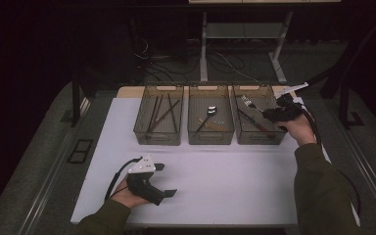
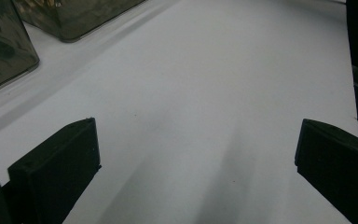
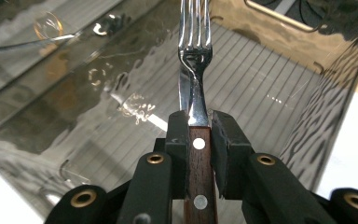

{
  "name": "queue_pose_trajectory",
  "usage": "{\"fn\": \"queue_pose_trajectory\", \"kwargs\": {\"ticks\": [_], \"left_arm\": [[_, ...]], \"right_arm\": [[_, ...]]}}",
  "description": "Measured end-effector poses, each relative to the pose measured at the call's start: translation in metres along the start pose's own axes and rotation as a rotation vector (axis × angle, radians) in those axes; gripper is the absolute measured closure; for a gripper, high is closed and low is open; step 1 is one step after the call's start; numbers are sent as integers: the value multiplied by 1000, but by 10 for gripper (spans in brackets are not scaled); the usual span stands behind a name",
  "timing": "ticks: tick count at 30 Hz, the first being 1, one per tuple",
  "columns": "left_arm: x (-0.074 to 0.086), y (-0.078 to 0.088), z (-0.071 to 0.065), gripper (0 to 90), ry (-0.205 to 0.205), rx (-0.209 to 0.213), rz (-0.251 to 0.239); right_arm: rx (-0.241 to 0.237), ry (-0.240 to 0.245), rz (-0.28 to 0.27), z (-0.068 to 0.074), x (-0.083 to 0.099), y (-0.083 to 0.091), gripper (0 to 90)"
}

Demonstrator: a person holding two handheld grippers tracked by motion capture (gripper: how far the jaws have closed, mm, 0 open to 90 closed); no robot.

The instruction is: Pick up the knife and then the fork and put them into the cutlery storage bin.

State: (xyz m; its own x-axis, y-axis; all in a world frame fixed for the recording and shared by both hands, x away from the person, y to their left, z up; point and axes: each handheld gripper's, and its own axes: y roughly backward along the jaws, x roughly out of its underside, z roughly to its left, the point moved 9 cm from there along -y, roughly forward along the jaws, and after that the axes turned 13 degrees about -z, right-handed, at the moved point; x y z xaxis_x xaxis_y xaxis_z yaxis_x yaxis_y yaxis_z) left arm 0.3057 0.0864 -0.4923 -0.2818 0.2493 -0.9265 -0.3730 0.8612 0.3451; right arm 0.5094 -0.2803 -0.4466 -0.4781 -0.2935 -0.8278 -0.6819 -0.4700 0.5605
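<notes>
At the upper right of the high view, the right tool is clenched on a fork by its wooden handle, tines pointing away over the rightmost bin of three clear bins standing in a row on the white desk. At the lower left of that view, the left tool rests on the desk, released, its jaws wide apart with nothing between them.

I see a fork of glossy metal with a riveted dark wood handle, gripped by matt black plastic pads; beneath the fork, a smoky clear plastic bin.
</notes>
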Motion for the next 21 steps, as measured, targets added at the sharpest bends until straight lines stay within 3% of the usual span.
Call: {"fn": "queue_pose_trajectory", "kwargs": {"ticks": [10, 15, 21], "left_arm": [[0, 0, 0, 0, 5, -1, -1], [0, 0, 0, 0, 2, 1, 0], [0, 0, 0, 0, 0, 0, 2]], "right_arm": [[4, -2, 33, -4, 1, -20, 774], [23, 6, 75, -6, 8, -25, 766], [50, -2, 41, -9, 4, -21, 564]]}}
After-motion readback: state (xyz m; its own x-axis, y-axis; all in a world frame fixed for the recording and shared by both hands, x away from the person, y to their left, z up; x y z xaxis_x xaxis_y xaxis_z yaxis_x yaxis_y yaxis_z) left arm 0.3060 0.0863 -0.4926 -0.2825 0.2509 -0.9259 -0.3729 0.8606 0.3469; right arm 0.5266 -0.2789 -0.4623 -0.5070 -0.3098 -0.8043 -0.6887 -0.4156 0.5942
